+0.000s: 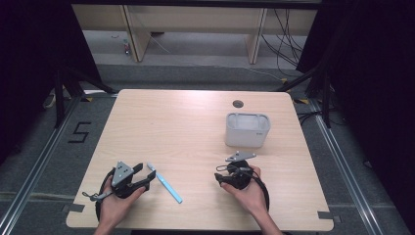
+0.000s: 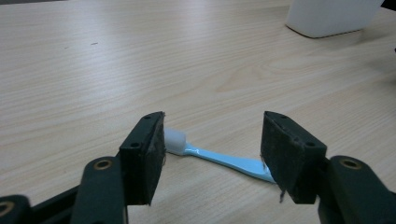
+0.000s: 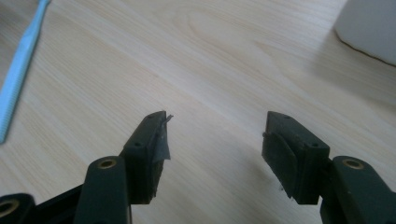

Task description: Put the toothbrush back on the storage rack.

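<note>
A light blue toothbrush (image 1: 165,183) with a white head lies flat on the wooden table (image 1: 186,122), near the front left. My left gripper (image 1: 147,175) stands open right at its head end. In the left gripper view the toothbrush (image 2: 224,160) lies on the table just past the left gripper (image 2: 212,135), with the white head by the left jaw and the handle running behind the right jaw. The pads do not press on it. My right gripper (image 1: 219,174) is open over bare wood at the front right, its jaws pointing left. In its own view the right gripper (image 3: 215,135) holds nothing, and the toothbrush (image 3: 21,65) lies far left.
A white rectangular container (image 1: 247,129) stands open-topped on the table just beyond my right gripper; it also appears as the container (image 2: 327,16) and the container (image 3: 369,28). A round cable hole (image 1: 238,104) sits near the far edge. Dark frame posts flank the table.
</note>
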Motion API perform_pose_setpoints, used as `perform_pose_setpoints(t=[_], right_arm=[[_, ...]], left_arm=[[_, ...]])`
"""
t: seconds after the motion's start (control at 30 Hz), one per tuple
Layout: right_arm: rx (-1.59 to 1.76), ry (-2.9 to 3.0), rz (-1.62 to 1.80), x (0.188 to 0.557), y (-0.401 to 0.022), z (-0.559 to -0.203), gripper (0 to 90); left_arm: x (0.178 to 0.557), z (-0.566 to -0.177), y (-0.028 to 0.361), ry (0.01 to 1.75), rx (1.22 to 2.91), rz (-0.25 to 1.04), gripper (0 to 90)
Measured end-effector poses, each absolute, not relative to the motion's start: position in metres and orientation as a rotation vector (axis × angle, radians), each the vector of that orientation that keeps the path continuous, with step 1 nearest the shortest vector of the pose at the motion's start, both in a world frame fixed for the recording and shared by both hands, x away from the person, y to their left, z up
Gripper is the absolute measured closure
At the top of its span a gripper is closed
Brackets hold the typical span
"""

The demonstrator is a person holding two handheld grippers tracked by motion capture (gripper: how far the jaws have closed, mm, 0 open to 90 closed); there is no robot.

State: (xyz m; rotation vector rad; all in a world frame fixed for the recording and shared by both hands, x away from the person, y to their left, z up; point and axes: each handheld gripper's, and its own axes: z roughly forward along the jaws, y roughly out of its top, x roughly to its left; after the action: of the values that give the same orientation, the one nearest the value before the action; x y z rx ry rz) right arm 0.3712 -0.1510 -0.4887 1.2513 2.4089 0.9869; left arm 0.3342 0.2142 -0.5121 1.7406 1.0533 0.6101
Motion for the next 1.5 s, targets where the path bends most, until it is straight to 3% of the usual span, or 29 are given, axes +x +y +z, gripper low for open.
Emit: perform_pose_setpoints(t=[0.23,0.37,0.77,1.2,1.5], right_arm=[[1.302,2.377,1.011,0.372,-0.162,-0.483,39.1],[1.321,2.373,0.963,0.372,-0.168,-0.475,39.1],[1.373,2.413,0.928,0.372,-0.173,-0.473,39.5],[1.449,2.423,0.918,0.369,-0.173,-0.47,39.8],[1.46,2.394,0.921,0.37,-0.173,-0.471,39.8]], left_arm=[[0.336,-0.493,0.205,1.146,1.824,0.564,34.8],[0.344,-0.475,0.195,1.342,1.996,0.439,34.6],[0.373,-0.466,0.163,1.67,2.138,0.256,30.6],[0.394,-0.471,0.146,1.807,2.251,0.126,32.3],[0.397,-0.478,0.141,1.809,2.29,0.117,32.5]])
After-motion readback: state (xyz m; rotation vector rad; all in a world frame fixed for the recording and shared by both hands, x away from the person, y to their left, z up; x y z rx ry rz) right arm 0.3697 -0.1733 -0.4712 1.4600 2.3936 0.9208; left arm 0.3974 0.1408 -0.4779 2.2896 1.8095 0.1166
